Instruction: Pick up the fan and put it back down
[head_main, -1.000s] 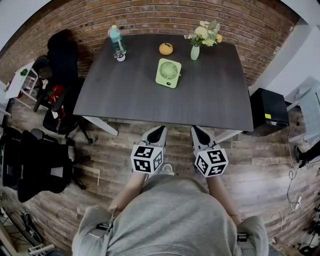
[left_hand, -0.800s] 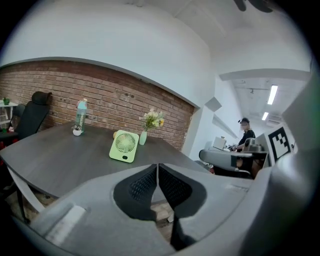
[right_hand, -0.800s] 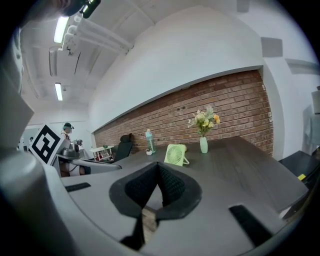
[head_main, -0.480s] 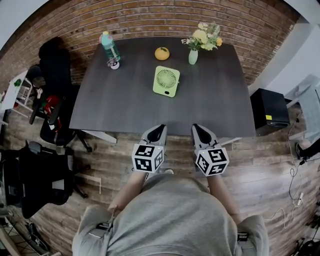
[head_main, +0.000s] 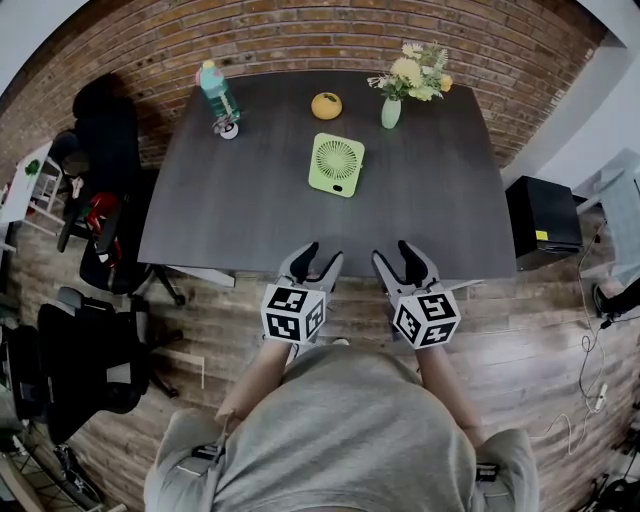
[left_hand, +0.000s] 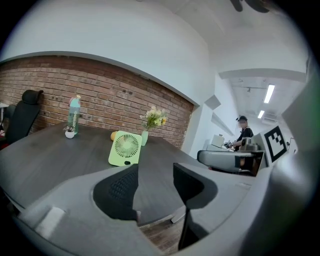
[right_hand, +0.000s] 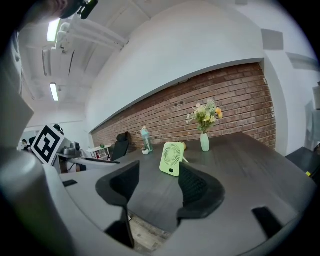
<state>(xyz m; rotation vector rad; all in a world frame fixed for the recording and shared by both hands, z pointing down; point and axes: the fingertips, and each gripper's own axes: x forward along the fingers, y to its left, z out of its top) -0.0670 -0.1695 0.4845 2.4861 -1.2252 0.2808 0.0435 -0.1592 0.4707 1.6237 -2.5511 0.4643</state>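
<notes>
Looking down, we find our hands hidden under the marker cubes, and the forearms are cut off by our torso. The round orange thing at the far table edge is possibly an orange; too small to tell. Left gripper and right gripper have just been opening. Both pairs of jaws are spread, empty, touching nothing, at the near table edge. The green fan stands mid-table, well apart from both.

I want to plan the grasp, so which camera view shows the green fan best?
The left gripper view: the fan stands whole, with its grille facing the camera. The right gripper view shows it turned partly sideways. The head view shows it small and from above.
</notes>
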